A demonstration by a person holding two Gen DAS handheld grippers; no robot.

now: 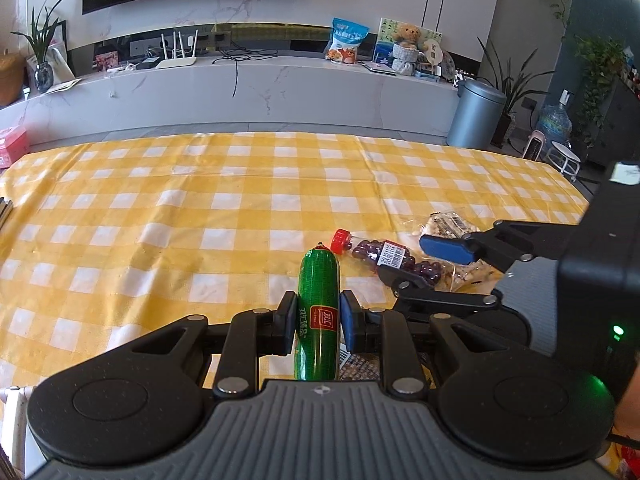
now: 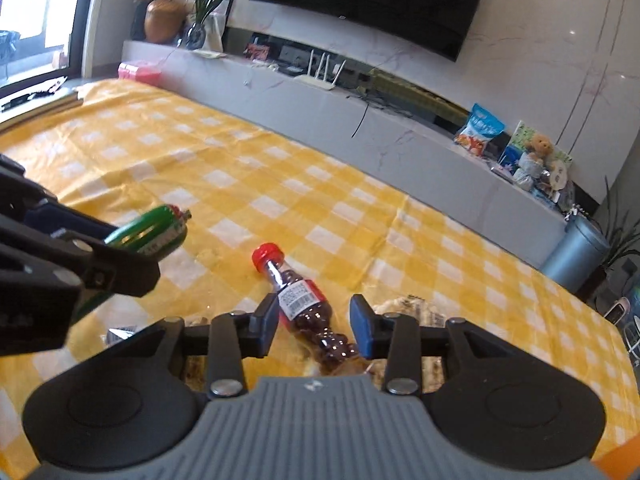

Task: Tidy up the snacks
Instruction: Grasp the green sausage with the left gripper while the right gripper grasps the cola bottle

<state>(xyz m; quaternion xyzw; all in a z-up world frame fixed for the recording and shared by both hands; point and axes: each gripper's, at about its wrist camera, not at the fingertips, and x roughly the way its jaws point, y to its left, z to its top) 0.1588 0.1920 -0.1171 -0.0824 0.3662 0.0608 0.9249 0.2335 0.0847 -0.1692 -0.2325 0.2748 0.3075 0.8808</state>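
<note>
My left gripper (image 1: 316,320) is shut on a green sausage (image 1: 318,312) with a red label, held above the yellow checked tablecloth (image 1: 200,208); the sausage also shows in the right wrist view (image 2: 154,232). A small clear bottle with a red cap and dark candies (image 1: 390,258) lies on the cloth. My right gripper (image 2: 316,320) is open, its fingers on either side of that bottle (image 2: 304,304), low over it. A clear bag of pale snacks (image 1: 448,226) lies just behind the bottle, partly under my right gripper (image 1: 420,264).
A grey TV bench (image 1: 280,84) runs beyond the table's far edge, with a router, a blue snack bag (image 1: 346,40) and a teddy bear. A grey bin (image 1: 476,114) stands at the right. A pink box (image 1: 12,144) sits at the far left.
</note>
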